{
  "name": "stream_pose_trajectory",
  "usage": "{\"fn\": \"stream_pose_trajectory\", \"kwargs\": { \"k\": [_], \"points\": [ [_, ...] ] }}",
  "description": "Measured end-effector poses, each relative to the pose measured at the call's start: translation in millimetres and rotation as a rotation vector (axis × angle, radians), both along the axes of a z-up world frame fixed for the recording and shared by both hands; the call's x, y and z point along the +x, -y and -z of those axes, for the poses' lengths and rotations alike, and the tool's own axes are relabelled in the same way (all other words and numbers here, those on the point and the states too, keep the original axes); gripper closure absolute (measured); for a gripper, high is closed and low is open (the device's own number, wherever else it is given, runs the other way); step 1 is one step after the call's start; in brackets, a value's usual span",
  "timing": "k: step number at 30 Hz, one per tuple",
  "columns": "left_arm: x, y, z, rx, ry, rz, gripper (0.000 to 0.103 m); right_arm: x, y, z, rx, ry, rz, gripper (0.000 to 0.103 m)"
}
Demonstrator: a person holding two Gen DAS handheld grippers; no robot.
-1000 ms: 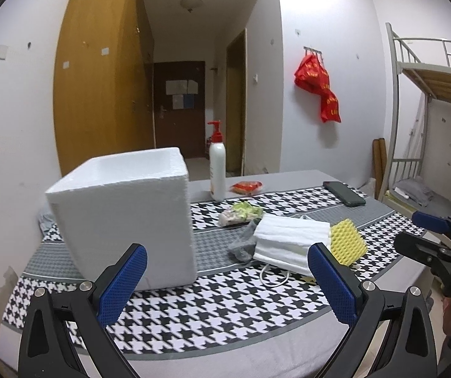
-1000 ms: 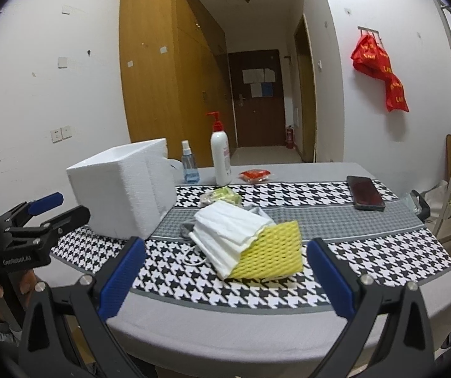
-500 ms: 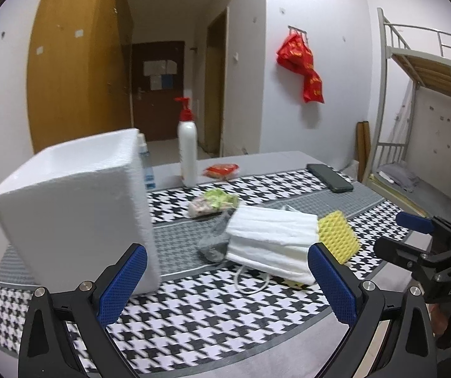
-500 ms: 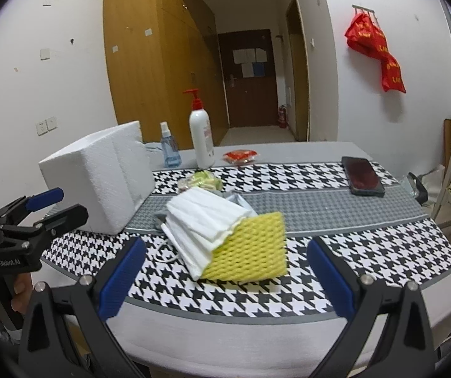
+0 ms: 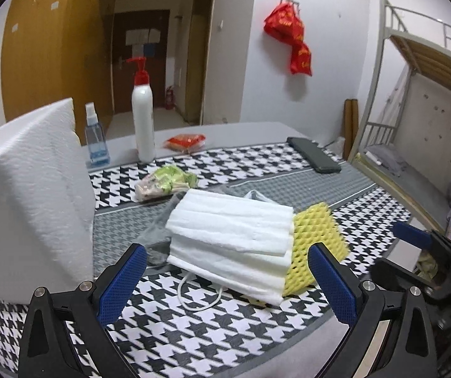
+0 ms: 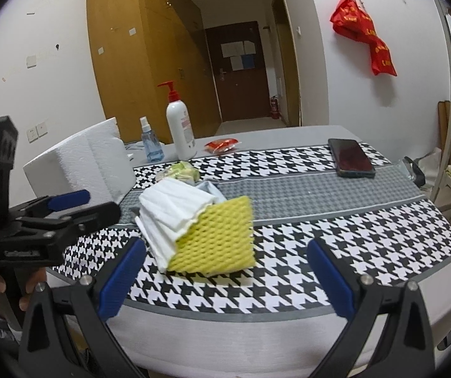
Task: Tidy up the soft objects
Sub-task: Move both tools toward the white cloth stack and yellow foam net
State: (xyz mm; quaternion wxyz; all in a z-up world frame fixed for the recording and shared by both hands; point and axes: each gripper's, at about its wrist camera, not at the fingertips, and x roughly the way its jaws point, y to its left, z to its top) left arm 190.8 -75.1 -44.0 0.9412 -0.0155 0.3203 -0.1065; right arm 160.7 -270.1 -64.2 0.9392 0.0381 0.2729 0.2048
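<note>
A white foam box stands left on the houndstooth-clothed table. Beside it, white pleated face masks overlap a yellow foam net sleeve: light, floppy, best pinched at an edge. Left gripper and right gripper gape, empty.

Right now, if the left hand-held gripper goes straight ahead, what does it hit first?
Most likely the stack of white face masks, which lies between the open fingers of the left hand-held gripper. Depth is uncertain.
</note>
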Motion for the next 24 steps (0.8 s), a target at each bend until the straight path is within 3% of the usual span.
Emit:
{"fn": "stream_pose_trajectory", "kwargs": {
  "k": [14,17,24],
  "points": [
    [43.8,20.9,32.3,0.019,-0.149,-0.036,0.011,8.4,18.1,12.9,0.041,-0.024,0.000,0.000],
    [48.6,22.2,36.0,0.022,-0.167,-0.041,0.019,10.1,20.6,14.8,0.043,-0.028,0.002,0.000],
    [54.0,21.7,41.2,0.037,-0.182,-0.054,0.053,12.9,24.3,18.4,0.046,-0.034,0.001,0.000]
  ]
}}
